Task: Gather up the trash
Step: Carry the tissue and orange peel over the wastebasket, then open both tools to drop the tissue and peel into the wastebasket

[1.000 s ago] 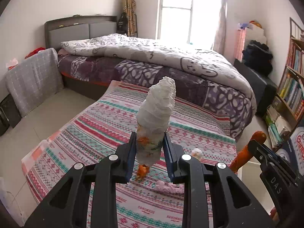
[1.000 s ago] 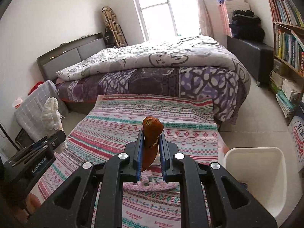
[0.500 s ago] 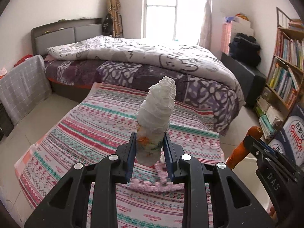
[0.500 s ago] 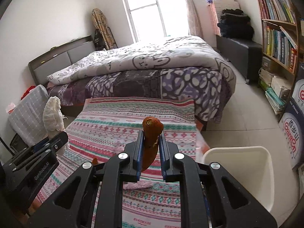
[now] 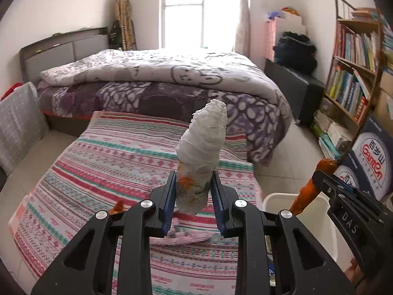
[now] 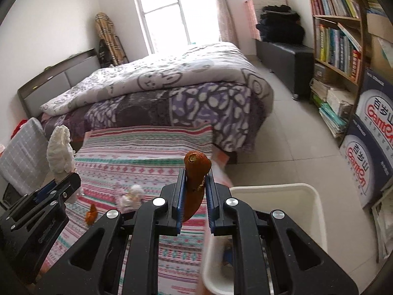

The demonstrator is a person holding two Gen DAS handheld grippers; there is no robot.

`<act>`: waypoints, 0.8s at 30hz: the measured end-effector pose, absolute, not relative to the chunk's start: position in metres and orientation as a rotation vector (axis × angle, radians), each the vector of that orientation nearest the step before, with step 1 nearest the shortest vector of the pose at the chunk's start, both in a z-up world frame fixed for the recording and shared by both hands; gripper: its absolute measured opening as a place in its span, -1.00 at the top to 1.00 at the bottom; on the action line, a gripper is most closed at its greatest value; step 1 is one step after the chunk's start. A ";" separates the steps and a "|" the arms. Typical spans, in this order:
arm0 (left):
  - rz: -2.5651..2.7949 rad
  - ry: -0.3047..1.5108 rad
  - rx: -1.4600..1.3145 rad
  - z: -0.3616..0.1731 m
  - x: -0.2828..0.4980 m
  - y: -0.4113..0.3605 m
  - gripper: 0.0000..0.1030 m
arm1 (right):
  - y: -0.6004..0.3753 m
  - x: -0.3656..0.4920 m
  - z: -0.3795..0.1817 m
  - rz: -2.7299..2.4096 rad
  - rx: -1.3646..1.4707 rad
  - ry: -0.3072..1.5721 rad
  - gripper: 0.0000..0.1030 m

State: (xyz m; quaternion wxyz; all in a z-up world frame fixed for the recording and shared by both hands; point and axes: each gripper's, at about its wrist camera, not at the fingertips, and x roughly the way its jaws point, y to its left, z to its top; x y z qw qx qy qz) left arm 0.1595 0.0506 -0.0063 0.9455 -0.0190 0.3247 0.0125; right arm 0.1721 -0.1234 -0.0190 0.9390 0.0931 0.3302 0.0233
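Left wrist view: left gripper [image 5: 194, 198] clamped on a wad of white tissue [image 5: 202, 156], upright over the striped cloth [image 5: 103, 162]. Right wrist view: right gripper [image 6: 195, 198] pinched tight on an orange peel [image 6: 195, 177], beside the white bin [image 6: 314, 209].

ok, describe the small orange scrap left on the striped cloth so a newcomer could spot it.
Find the striped cloth in front of the bed. Near its front edge, left of a pale pink fluffy clump, lies the orange scrap. It is the only orange piece lying loose; the other is held.
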 end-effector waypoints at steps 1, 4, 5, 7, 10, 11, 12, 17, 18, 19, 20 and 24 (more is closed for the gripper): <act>0.018 0.664 -0.036 -0.007 0.160 0.046 0.46 | -0.129 0.173 -0.021 0.036 0.194 0.682 0.72; -0.009 0.672 -0.030 -0.009 0.162 0.030 0.46 | -0.146 0.174 -0.026 0.002 0.211 0.706 0.68; -0.018 0.674 -0.027 -0.010 0.163 0.025 0.46 | -0.153 0.174 -0.028 -0.016 0.223 0.713 0.61; -0.035 0.678 -0.020 -0.011 0.164 0.014 0.46 | -0.168 0.173 -0.030 -0.053 0.242 0.716 0.32; -0.062 0.683 -0.009 -0.013 0.166 -0.002 0.46 | -0.186 0.169 -0.029 -0.100 0.257 0.700 0.07; -0.071 0.685 -0.004 -0.014 0.166 -0.008 0.46 | -0.193 0.168 -0.029 -0.114 0.263 0.696 0.04; -0.079 0.687 0.002 -0.015 0.166 -0.014 0.46 | -0.199 0.167 -0.029 -0.126 0.270 0.694 -0.02; -0.122 0.699 0.033 -0.022 0.166 -0.039 0.43 | -0.229 0.162 -0.030 -0.204 0.324 0.681 -0.38; -0.131 0.702 0.041 -0.023 0.166 -0.045 0.43 | -0.233 0.160 -0.030 -0.215 0.330 0.677 -0.48; -0.138 0.705 0.047 -0.024 0.166 -0.049 0.43 | -0.238 0.158 -0.030 -0.230 0.337 0.673 -0.54; -0.148 0.708 0.055 -0.026 0.166 -0.055 0.43 | -0.244 0.157 -0.030 -0.249 0.347 0.666 -0.64; -0.185 0.719 0.078 -0.030 0.164 -0.072 0.43 | -0.263 0.153 -0.031 -0.299 0.381 0.655 -0.85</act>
